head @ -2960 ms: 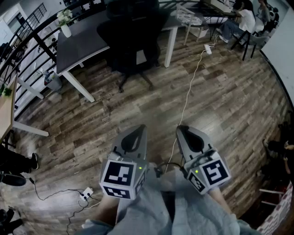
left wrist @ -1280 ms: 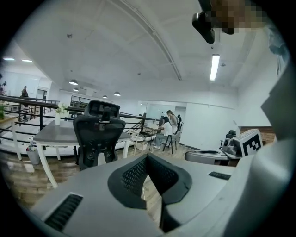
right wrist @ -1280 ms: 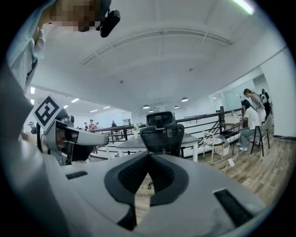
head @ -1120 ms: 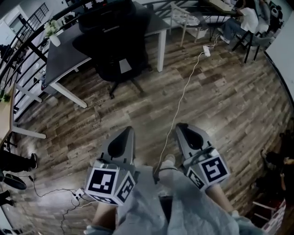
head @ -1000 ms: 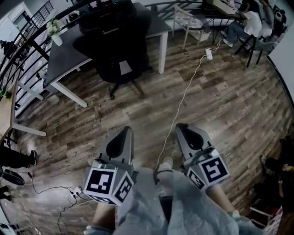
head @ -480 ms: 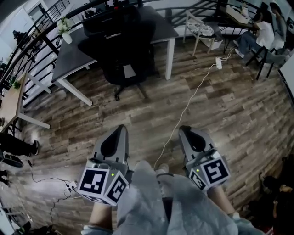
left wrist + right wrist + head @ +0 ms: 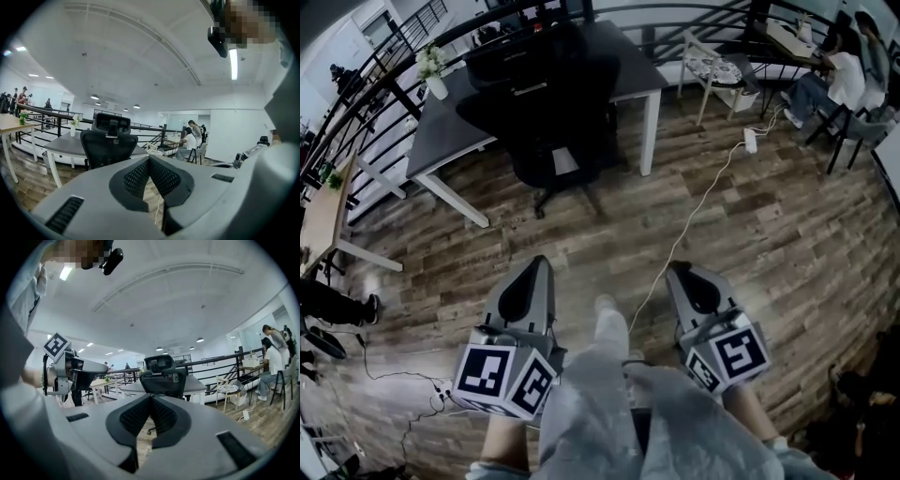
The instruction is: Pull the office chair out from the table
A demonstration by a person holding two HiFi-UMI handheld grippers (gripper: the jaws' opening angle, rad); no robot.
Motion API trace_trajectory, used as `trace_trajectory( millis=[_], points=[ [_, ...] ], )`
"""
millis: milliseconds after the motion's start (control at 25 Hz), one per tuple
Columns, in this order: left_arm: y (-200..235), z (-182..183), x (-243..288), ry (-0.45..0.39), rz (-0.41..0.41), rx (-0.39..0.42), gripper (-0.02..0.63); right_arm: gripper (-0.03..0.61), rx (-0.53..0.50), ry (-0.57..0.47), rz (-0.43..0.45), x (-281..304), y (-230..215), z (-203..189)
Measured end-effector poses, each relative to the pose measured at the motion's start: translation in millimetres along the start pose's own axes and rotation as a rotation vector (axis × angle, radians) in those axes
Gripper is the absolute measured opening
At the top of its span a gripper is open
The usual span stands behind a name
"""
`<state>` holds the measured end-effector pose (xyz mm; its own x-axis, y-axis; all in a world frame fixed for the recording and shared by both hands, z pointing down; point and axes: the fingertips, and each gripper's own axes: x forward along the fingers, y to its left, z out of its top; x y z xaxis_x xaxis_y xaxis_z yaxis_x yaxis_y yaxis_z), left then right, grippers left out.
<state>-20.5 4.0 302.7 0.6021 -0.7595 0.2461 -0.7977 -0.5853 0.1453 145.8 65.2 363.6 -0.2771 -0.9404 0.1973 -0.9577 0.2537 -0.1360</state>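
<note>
Two closed hand-held grippers (image 7: 536,262) (image 7: 679,269), office chair (image 7: 548,103) ahead

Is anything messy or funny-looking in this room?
Yes: a white cable trails loose across the floor from a power strip. Someone could trip on it. The chair sits neatly at the table.

Office chair (image 7: 546,103): one. Tables: two, a grey table (image 7: 436,127) and a wooden table (image 7: 323,211). Vase (image 7: 438,86): one, at the grey table's left corner. White chair (image 7: 712,64): one. Power strip (image 7: 750,141): one. Seated people (image 7: 848,80): two. Grippers: two, left gripper (image 7: 534,262) and right gripper (image 7: 680,270).
</note>
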Motion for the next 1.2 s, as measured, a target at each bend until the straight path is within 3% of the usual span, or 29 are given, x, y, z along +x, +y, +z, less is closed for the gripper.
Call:
trace_trajectory(
  millis=[400, 760, 1200],
  points=[
    [56.4, 40.6, 80.3, -0.033, 0.025, -0.016, 0.009, 0.005, -0.056, -0.009, 0.005, 95.3, -35.9, 45.7],
    [121.0, 76.1, 136.2, -0.067, 0.043, -0.017, 0.009, 0.005, -0.088, -0.032, 0.016, 185.9, -42.4, 79.4],
    [177.7, 86.7, 165.5, -0.094, 0.069, 0.026, 0.009, 0.005, -0.188, -0.045, -0.043, 245.9, -65.1, 96.3]
  ],
)
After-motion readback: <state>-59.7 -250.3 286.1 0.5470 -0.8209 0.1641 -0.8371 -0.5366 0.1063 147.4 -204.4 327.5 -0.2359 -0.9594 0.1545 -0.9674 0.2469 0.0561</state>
